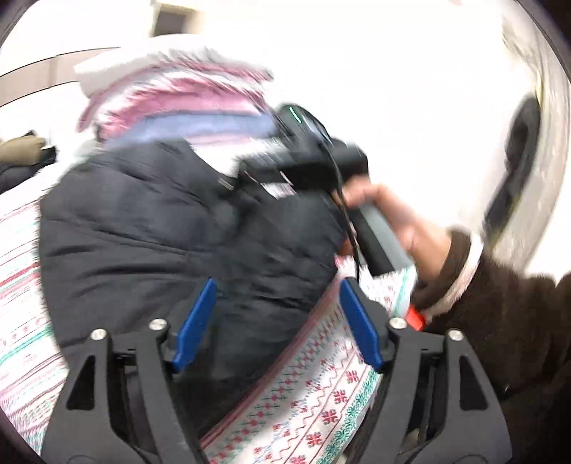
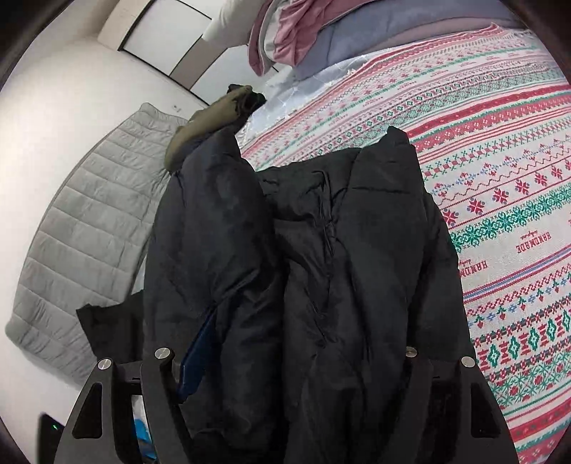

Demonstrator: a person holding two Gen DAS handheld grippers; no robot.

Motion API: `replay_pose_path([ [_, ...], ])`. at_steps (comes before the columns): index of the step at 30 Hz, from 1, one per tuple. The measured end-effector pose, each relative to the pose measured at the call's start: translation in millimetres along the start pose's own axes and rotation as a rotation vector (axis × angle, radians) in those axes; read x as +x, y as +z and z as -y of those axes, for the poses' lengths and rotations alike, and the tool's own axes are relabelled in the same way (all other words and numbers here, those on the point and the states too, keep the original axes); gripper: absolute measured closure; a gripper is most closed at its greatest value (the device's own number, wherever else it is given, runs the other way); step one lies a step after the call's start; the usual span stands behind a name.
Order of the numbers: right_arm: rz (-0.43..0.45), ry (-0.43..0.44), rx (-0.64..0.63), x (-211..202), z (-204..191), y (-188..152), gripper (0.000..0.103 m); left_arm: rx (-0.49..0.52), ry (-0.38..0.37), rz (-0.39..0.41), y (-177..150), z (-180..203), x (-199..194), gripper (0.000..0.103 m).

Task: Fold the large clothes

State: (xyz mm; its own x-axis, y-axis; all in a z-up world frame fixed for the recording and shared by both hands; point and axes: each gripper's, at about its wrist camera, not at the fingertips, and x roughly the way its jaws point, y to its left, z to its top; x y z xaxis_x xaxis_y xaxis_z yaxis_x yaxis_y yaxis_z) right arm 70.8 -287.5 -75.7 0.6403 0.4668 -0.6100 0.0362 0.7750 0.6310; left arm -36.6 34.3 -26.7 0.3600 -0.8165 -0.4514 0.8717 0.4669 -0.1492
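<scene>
A large black puffer jacket (image 1: 160, 221) lies bunched on a bed with a red, green and white patterned cover (image 1: 314, 403). My left gripper (image 1: 278, 321) is open with its blue fingers (image 1: 194, 324) spread just above the jacket's edge, holding nothing. In the left wrist view the right gripper (image 1: 299, 167) reaches onto the jacket, held by a hand in a brown sleeve. In the right wrist view the jacket (image 2: 321, 267) drapes over my right gripper; one blue finger (image 2: 194, 357) shows at its left, the other is hidden under the fabric.
A stack of pink, blue and white bedding (image 2: 321, 32) lies at the head of the bed. An olive garment (image 2: 210, 117) lies beyond the jacket. A grey quilted pad (image 2: 85, 228) lies on the floor to the left. The patterned cover (image 2: 517, 214) extends to the right.
</scene>
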Motion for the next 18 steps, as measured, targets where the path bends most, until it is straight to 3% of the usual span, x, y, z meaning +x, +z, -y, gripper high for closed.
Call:
replay_pose_path([
  [4,-0.030,0.014,-0.024,-6,14,-4,0.028,-0.103,0.178,0.058,-1,-33,-19,0.023],
  [7,-0.077,0.029,-0.030,-13,20,-6,0.027,-0.146,0.227,-0.017,4,-59,10,0.023],
  [9,-0.110,0.051,0.002,-19,19,-1,0.027,-0.123,0.239,-0.094,-7,-57,27,0.023],
  [13,-0.084,0.125,0.003,-33,7,6,0.027,0.008,0.310,-0.145,-9,-44,54,0.019],
  [16,-0.085,0.043,-0.019,-21,-4,7,0.027,0.047,0.326,-0.162,-13,-34,64,0.018],
  [18,-0.065,-0.073,-0.083,-3,-13,5,0.040,0.079,0.350,-0.170,-13,-31,68,0.017],
])
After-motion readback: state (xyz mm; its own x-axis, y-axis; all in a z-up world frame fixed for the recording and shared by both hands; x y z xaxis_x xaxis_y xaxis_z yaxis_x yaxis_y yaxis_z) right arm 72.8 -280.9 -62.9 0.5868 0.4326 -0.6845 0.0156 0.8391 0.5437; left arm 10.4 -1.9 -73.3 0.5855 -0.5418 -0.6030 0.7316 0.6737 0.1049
